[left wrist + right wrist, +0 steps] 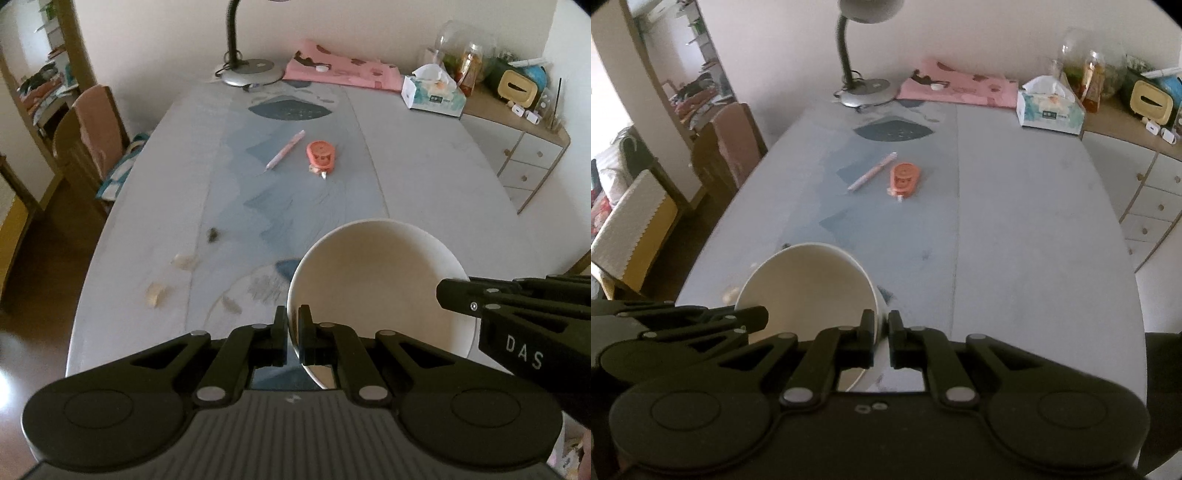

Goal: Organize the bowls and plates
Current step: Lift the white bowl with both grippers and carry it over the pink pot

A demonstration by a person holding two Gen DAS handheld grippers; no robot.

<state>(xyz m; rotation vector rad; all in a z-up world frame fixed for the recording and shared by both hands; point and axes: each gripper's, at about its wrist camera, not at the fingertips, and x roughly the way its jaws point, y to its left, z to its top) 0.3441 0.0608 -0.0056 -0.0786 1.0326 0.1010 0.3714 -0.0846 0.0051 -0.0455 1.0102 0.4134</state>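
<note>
The left gripper (291,314) is clamped on the near-left rim of a cream bowl (373,280), one finger inside the wall and one outside. The right gripper (881,319) is likewise closed on the opposite rim of the same bowl (812,284), so the vessel is pinched from both sides. The bowl sits tilted, its opening turned toward the cameras, at the near end of the table (424,177); whether its base touches the surface cannot be determined. The table is a long, rounded top covered in a pale grey-blue cloth with darker blue leaf shapes. Near the bowl's left side lie several small pale scraps (157,293) and a dark speck (212,234). Toward the middle of the table a pink pen (286,150) lies just beside an orange correction-tape dispenser (321,155), the two apart. At the far end stand a grey gooseneck desk lamp (249,70), a folded pink cloth (343,70) and a tissue box (434,94). To the right, against the wall, a low cabinet with drawers (524,162) carries jars and small items. On the left, a wooden chair (96,129) is draped in pink fabric, with shelving beyond it. The floor is dark wood.
</note>
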